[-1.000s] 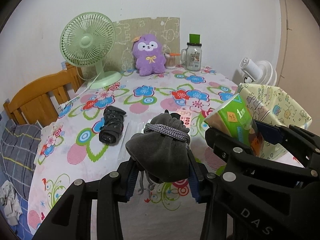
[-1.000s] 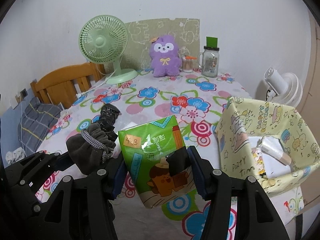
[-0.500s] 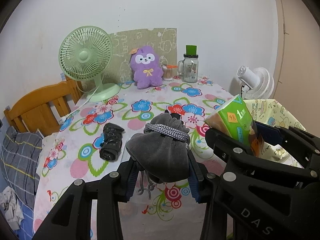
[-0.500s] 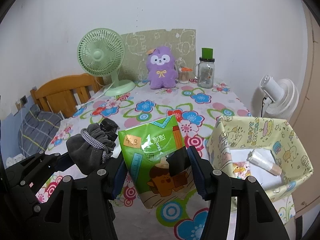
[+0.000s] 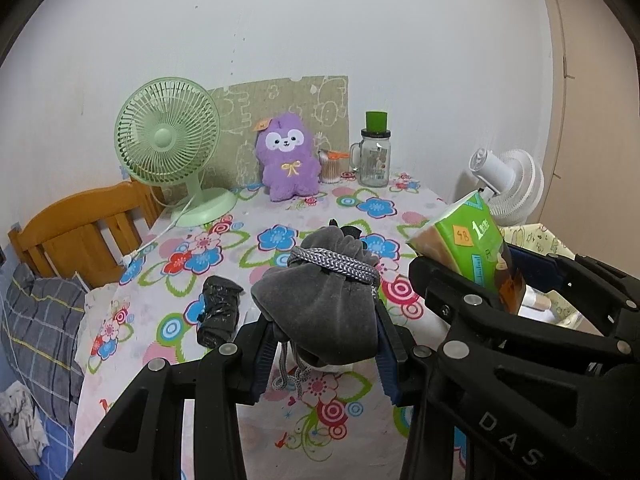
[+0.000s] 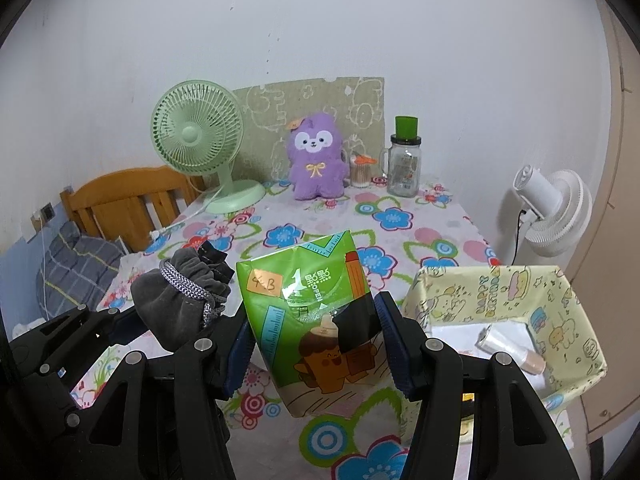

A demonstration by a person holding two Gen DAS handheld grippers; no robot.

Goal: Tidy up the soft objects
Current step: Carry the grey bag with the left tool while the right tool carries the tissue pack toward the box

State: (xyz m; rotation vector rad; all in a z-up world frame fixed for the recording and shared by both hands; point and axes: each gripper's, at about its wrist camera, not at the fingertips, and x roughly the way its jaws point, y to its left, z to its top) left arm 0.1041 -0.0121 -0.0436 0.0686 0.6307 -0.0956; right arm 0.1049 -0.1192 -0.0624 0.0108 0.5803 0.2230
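Left gripper clamps grey pouch, right gripper green tissue pack, beside yellow box

a lived-in home room: a table under a flowered tablecloth stands against a plain wall, with a green desk fan, a purple plush toy and a glass mug jar; a wooden chair holds a plaid cushion.

Green fan, glass jar, white fan, wooden chair.
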